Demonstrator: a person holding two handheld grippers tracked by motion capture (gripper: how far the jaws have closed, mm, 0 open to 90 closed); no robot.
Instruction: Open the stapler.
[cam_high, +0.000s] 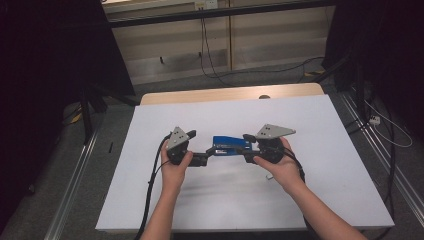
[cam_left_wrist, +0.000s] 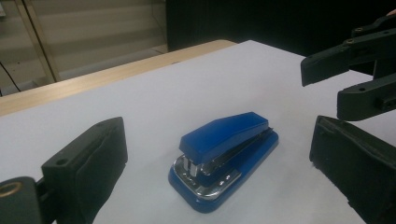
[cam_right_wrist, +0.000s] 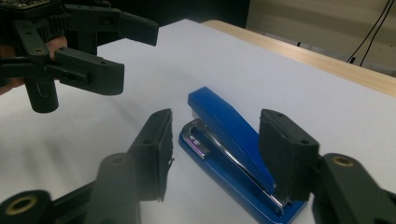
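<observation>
A blue stapler (cam_high: 227, 144) with a chrome mouth lies flat on the white tabletop (cam_high: 230, 210) between my two grippers. In the left gripper view my left gripper (cam_left_wrist: 217, 140) stands wide open. The stapler (cam_left_wrist: 224, 156) lies ahead of its jaws with its mouth toward me, touching neither pad. My right gripper (cam_right_wrist: 218, 123) is half open at the hinge end of the stapler (cam_right_wrist: 224, 126). A narrow gap shows beside its left pad (cam_right_wrist: 156, 154), and its right pad (cam_right_wrist: 285, 154) hides the stapler's back corner. Each hand grips its tool from below in the high view.
The white sheet covers a wooden table whose bare strip (cam_high: 225, 94) shows at the far edge. Black cables (cam_high: 150, 195) trail off the near edge from both grippers. Metal rails (cam_high: 75, 180) and loose cables lie on the floor at either side, with dark curtains beyond.
</observation>
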